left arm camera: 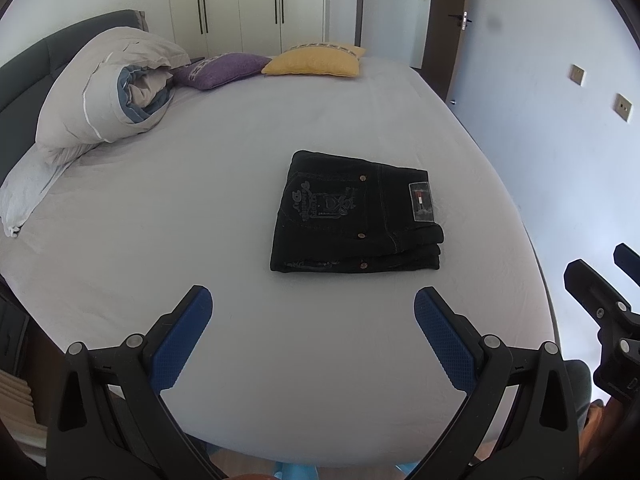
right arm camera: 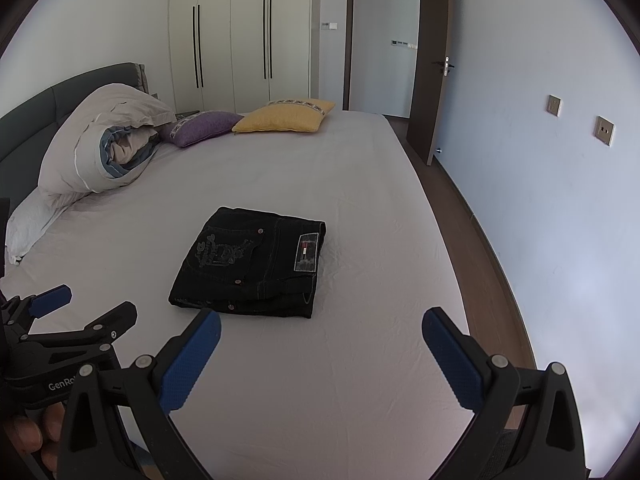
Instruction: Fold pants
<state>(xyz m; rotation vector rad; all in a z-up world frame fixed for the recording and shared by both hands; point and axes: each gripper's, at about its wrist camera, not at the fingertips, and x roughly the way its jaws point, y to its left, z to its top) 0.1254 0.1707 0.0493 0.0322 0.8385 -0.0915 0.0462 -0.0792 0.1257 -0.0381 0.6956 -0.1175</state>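
A pair of black pants (left arm camera: 352,216) lies folded into a compact stack on the pale bed sheet (left arm camera: 200,200), with a back pocket and a small label on top. It also shows in the right wrist view (right arm camera: 248,266). My left gripper (left arm camera: 312,300) is open and empty, held back from the pants near the bed's front edge. My right gripper (right arm camera: 320,322) is open and empty, just in front of and to the right of the pants. The right gripper shows at the left view's right edge (left arm camera: 600,272); the left gripper shows at the right view's left edge (right arm camera: 76,300).
A rolled grey duvet (left arm camera: 108,88) and a white pillow (left arm camera: 28,192) lie at the back left by the dark headboard (left arm camera: 24,64). A purple cushion (left arm camera: 220,70) and a yellow cushion (left arm camera: 316,60) lie at the far end. An open door (right arm camera: 432,64) and floor strip (right arm camera: 472,240) are right of the bed.
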